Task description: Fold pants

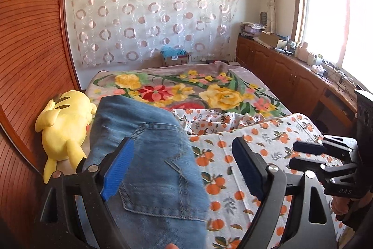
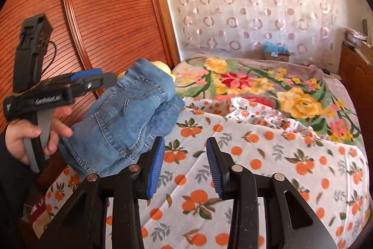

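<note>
Pants: the jeans [image 2: 126,118] lie in a folded bundle at the left edge of the bed [image 2: 256,155], long axis running near to far, beside a yellow plush toy [image 1: 67,125].
Left gripper [image 1: 184,169]: nearer; released, jaws wide astride the denim, pads not pressing.
Right gripper [image 2: 184,169]: jaws parted, empty, just right of the bundle.
Writing: "DAS" on the right gripper's body; the left's lettering is too blurred.

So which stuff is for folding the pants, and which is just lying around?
For the job: jeans, left gripper, right gripper.
Just lying about: yellow plush toy, flowered blanket, orange-print sheet, cardboard box.
</note>
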Motion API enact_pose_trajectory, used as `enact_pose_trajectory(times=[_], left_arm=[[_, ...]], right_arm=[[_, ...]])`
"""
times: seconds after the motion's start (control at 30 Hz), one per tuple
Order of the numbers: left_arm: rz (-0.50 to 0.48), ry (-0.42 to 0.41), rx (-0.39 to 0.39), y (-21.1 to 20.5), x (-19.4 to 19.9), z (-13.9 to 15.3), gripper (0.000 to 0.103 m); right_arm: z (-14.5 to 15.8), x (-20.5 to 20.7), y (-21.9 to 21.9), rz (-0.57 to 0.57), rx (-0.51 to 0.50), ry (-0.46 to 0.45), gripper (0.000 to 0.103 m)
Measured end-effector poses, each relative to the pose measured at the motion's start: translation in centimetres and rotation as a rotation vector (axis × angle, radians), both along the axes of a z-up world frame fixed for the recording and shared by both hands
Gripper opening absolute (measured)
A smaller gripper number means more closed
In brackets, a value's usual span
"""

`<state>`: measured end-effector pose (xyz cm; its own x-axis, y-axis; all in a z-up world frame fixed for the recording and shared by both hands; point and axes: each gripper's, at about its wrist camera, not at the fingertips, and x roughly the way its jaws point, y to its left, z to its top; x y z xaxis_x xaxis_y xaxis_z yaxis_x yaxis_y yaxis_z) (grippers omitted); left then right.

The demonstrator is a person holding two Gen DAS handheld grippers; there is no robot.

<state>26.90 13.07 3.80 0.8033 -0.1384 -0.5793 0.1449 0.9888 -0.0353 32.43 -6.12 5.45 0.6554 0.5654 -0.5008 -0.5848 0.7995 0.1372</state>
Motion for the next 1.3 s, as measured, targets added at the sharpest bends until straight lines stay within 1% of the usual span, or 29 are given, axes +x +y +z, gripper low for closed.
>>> enact_pose_trajectory(times=[0.07, 0.2, 0.4, 0.57, 0.67, 0.8, 0.93, 1.13, 1.3], left_arm=[[-0.006, -0.014, -0.006, -0.9, -1.1, 0.4, 0.086], [-0.026, -0.068, -0.068, -2.4, -4.0, 1.5, 0.086], [-0.047, -0.1, -0.068, -4.7, -7.4, 2.6, 0.086], [-0.048, -0.147, -0.069, -6.3, -10.8, 4.0, 0.086], [-0.052, -0.163, -0.048, -7.4, -12.8, 4.6, 0.086], [-0.036, -0.153, -0.008, -8.7, -14.4, 4.5, 0.086], [-0.002, -0.17, 0.027, -9.7, -16.1, 4.3, 0.086], [0.025, -0.174, 0.007, -10.5, -18.3, 3.4, 0.086], [0.044, -0.165, 0.02, -11.3, -19.9, 2.3, 0.086]], right_arm=[[0.3, -1.1, -0.8, -0.024, 0.004, -0.015, 0.047], [1.3, -3.7, -2.5, -0.074, 0.013, -0.052, 0.055], [2.1, -7.6, -4.8, -0.138, 0.026, -0.092, 0.066], [2.4, -11.2, -5.9, -0.18, 0.037, -0.132, 0.075], [2.7, -13.0, -6.3, -0.202, 0.042, -0.159, 0.079], [2.6, -14.8, -6.5, -0.227, 0.05, -0.185, 0.08], [2.6, -16.5, -6.4, -0.248, 0.056, -0.202, 0.08], [2.1, -18.6, -6.7, -0.264, 0.061, -0.225, 0.081], [1.3, -19.9, -6.9, -0.272, 0.055, -0.238, 0.081]])
